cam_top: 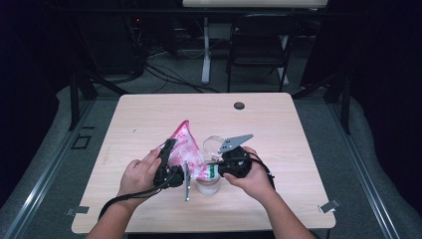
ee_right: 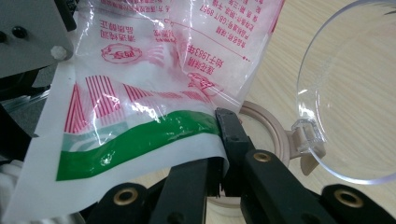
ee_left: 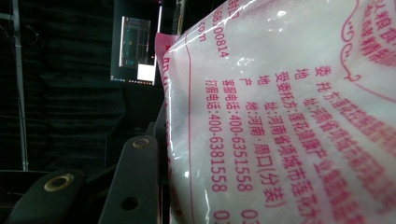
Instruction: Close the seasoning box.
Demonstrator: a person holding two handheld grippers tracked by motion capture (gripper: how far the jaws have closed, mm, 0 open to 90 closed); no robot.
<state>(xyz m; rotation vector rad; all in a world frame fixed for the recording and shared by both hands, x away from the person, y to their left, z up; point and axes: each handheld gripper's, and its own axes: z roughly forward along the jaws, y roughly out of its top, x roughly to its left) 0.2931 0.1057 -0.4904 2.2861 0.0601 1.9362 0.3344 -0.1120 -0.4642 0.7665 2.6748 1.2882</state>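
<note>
A clear plastic bag [cam_top: 186,147] with pink print and white grains inside hangs tilted above a small jar [cam_top: 208,185] on the table. My left gripper [cam_top: 170,149] is shut on the bag's left side; one black finger [ee_left: 136,182] lies against the bag [ee_left: 289,116]. My right gripper [cam_top: 214,168] is shut on the bag's lower edge by the green stripe [ee_right: 140,137], right above the jar's beige rim [ee_right: 271,128]. In the right gripper view its jaws [ee_right: 222,140] pinch the film. The jar's clear lid [ee_right: 345,93] is flipped open to the far side.
The light wooden table [cam_top: 278,129] has a dark round grommet [cam_top: 239,105] near its far edge. A black chair [cam_top: 259,50] and a white desk leg [cam_top: 205,50] stand on the floor beyond. A lit monitor [ee_left: 136,49] hangs in the dark background.
</note>
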